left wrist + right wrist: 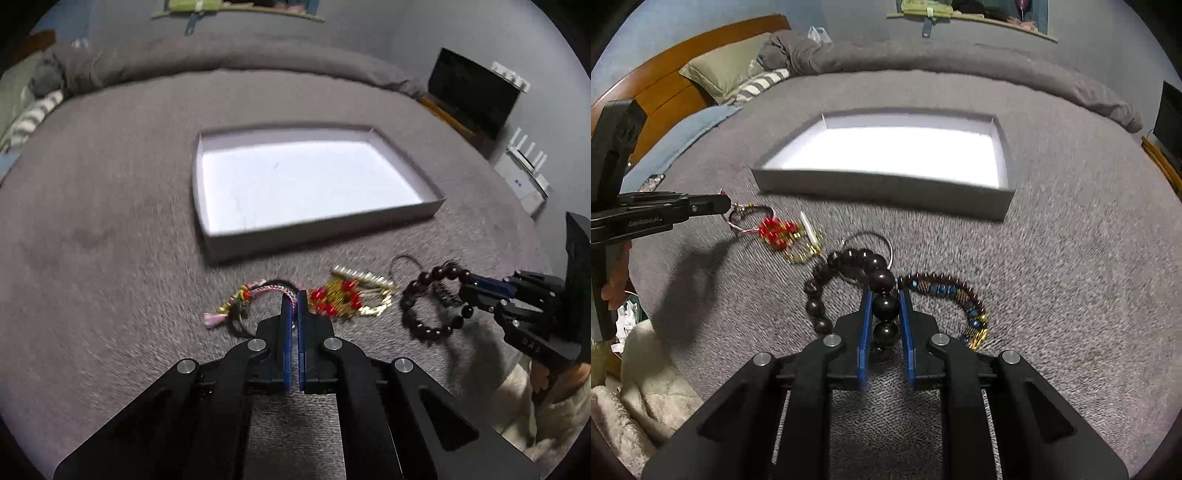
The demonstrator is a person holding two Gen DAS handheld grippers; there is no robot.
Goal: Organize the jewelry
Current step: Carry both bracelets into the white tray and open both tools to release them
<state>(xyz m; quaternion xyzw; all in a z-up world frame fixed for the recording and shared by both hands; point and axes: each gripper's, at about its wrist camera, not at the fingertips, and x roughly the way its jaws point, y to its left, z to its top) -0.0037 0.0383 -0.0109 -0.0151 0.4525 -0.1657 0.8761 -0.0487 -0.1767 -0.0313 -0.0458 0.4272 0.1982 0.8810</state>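
Blurred by motion throughout; red-and-gold piece [347, 297] hard to make out. Counted on grey blanket [110, 258] before one white tray [317, 236]: four pieces. Pinched: pink cord bracelet [258, 291] in left gripper [294, 301], dark bead bracelet [849, 280] in right gripper [885, 299]; blue-beaded bracelet [955, 299] alongside.

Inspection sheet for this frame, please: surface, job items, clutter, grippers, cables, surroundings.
Surface: grey blanket on a bed.
Job's things: white tray empty; braided bracelet, red-gold piece, dark bead bracelet, blue-gold bracelet in front of it.
Clutter: thin ring among the jewelry.
Grippers: left gripper shut on braided bracelet; right gripper shut on dark bead bracelet.
Cables: nothing seen.
Surroundings: pillow, wooden headboard, dark screen.
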